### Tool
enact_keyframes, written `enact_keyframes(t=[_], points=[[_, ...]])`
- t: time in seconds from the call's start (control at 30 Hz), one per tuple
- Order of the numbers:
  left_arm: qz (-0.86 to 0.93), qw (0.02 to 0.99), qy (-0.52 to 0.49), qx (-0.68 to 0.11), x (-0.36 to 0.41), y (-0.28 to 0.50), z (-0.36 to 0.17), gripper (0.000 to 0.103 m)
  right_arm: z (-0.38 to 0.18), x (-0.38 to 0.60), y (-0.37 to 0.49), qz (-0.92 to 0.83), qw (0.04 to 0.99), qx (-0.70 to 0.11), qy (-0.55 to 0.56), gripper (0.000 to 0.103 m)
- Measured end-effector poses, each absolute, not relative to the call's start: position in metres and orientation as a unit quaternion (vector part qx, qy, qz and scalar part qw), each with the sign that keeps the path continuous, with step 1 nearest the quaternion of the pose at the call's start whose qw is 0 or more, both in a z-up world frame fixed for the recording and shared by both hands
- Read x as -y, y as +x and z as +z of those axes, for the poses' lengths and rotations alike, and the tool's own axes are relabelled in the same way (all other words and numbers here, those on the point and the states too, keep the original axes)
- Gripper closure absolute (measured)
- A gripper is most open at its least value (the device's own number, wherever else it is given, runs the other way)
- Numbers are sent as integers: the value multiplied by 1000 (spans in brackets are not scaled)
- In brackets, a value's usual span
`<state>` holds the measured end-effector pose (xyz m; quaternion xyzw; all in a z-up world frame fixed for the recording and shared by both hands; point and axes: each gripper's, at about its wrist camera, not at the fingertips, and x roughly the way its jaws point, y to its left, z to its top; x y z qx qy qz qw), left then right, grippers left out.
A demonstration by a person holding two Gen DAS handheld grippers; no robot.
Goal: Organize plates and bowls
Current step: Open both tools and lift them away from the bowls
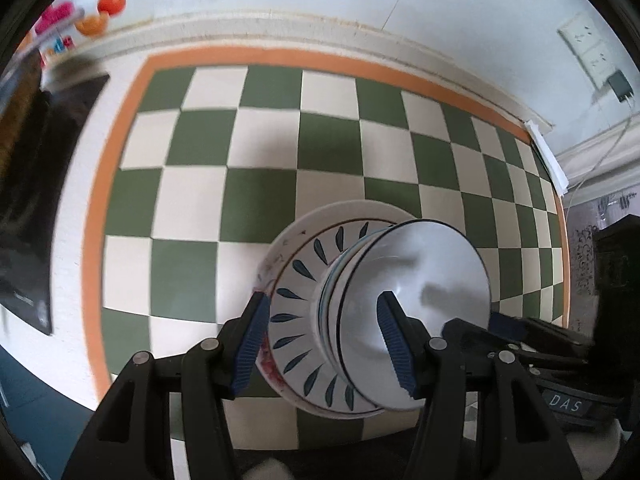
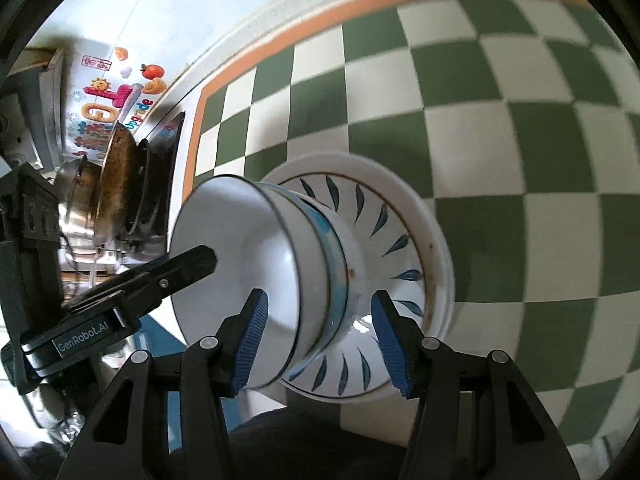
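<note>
A stack of white bowls [image 1: 404, 312] stands on a white plate with blue leaf marks [image 1: 296, 308], which lies on a larger white plate [image 1: 280, 248]. My left gripper [image 1: 324, 340] is open around the near edge of the stack, with one finger [image 1: 396, 340] inside the top bowl. In the right wrist view the bowls [image 2: 256, 256] and the leaf plate [image 2: 396, 248] sit between the fingers of my open right gripper [image 2: 320, 340]. The left gripper's finger [image 2: 176, 270] shows there, reaching into the top bowl.
A green and cream checkered cloth [image 1: 256, 184] with an orange border covers the table. A black pan and metal pots [image 2: 120, 184] stand at one end by a wall with colourful stickers [image 2: 116, 96]. A wall socket [image 1: 588, 48] is at the other end.
</note>
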<state>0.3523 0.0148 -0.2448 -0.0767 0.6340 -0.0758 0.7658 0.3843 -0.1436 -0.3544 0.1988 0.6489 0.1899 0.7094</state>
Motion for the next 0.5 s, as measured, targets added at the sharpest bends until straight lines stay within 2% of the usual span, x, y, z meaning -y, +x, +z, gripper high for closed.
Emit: enact_keyframes(t=[0.07, 0.17, 0.2, 0.27, 0.37, 0.5], points=[[-78, 774, -67, -625, -16, 347, -235, 45, -340, 143, 377, 171, 727, -641, 178, 38], [-77, 788, -51, -608, -18, 340, -220, 19, -319, 144, 365, 153, 748, -625, 164, 22], [-75, 794, -47, -602, -18, 338, -214, 15, -311, 144, 359, 148, 756, -617, 159, 20], [-68, 808, -38, -584, -18, 331, -201, 14, -293, 142, 348, 130, 775, -602, 141, 14], [-66, 822, -39, -564, -19, 318, -184, 4, -271, 141, 334, 109, 796, -584, 118, 10], [-60, 843, -40, -533, -16, 298, -163, 3, -238, 143, 311, 89, 829, -545, 90, 5]])
